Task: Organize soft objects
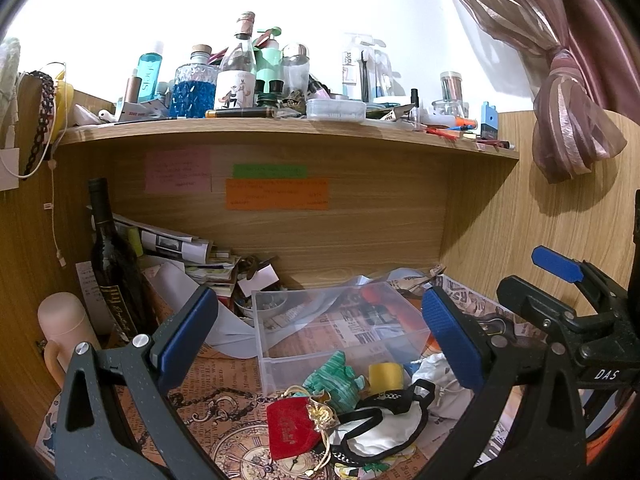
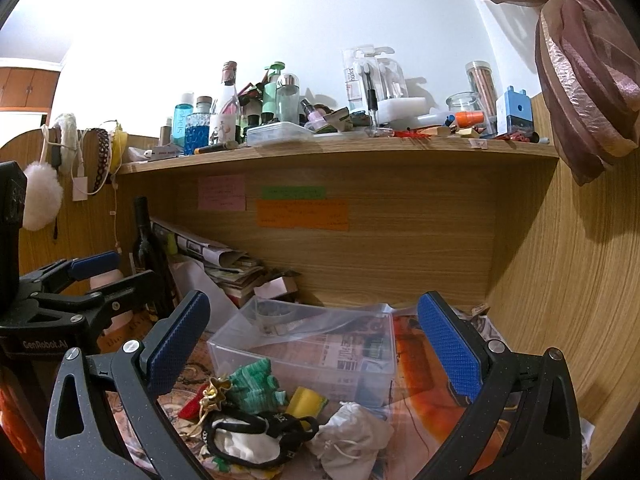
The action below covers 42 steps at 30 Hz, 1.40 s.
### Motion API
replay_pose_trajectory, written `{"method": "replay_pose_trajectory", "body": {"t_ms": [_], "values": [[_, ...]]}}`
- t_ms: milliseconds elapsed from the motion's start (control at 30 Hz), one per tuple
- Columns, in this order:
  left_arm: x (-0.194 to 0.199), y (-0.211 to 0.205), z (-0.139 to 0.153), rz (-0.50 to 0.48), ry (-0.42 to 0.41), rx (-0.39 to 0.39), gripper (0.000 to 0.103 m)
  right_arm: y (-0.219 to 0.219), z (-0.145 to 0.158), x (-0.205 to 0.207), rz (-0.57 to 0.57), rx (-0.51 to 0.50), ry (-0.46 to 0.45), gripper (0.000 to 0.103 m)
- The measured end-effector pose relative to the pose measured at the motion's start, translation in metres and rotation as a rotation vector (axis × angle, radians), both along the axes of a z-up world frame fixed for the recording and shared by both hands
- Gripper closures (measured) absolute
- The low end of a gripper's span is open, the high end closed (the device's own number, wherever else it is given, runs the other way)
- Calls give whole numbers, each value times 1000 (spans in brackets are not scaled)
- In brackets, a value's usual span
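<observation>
A clear plastic bin [image 1: 280,344] [image 2: 240,344] stands on the paper-covered desk, with nothing soft inside it. In front of it lies a heap of soft things: a red velvet pouch [image 1: 286,424] [image 2: 190,404] with gold trim, a green striped cloth [image 1: 334,380] [image 2: 254,386], a yellow sponge [image 1: 385,376] [image 2: 306,400], a black-and-white eye mask [image 1: 384,428] [image 2: 248,438] and a white drawstring bag [image 1: 434,368] [image 2: 348,432]. My left gripper [image 1: 320,340] hovers open above the heap. My right gripper [image 2: 316,344] is open too, nothing between its fingers.
A dark wine bottle [image 1: 112,264] [image 2: 150,256], a pink flask [image 1: 66,328] and stacked papers [image 1: 180,248] crowd the left of the niche. The shelf [image 1: 280,130] above carries several bottles and jars. A tied curtain [image 1: 568,116] hangs at the right.
</observation>
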State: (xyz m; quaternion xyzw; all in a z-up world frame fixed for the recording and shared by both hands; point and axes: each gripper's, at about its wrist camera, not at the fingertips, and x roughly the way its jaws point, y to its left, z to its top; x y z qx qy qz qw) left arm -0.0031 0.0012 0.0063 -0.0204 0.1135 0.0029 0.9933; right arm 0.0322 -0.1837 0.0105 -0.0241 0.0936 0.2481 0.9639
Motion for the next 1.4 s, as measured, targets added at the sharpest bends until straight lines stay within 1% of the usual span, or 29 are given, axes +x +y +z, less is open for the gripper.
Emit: {"method": "replay_pose_trajectory", "body": {"t_ms": [500, 733, 900, 1033, 1167, 1300, 1400], "values": [[0, -1, -2, 1, 1, 0, 0, 0, -1, 0, 1, 1, 2, 0], [5, -2, -7, -6, 22, -3, 0, 2, -5, 4, -2, -1, 20, 0], [15, -1, -25, -38, 89, 2, 0, -3, -19, 12, -16, -23, 73, 0], [22, -3, -45, -48, 153, 21, 0, -10, -37, 23, -33, -57, 143, 0], [29, -1, -67, -52, 215, 15, 0, -19, -56, 32, -49, -81, 224, 0], [41, 8, -89, -50, 293, -36, 0, -26, -74, 38, -60, -103, 296, 0], [48, 15, -102, -38, 330, -70, 0, -29, -85, 42, -62, -115, 341, 0]]}}
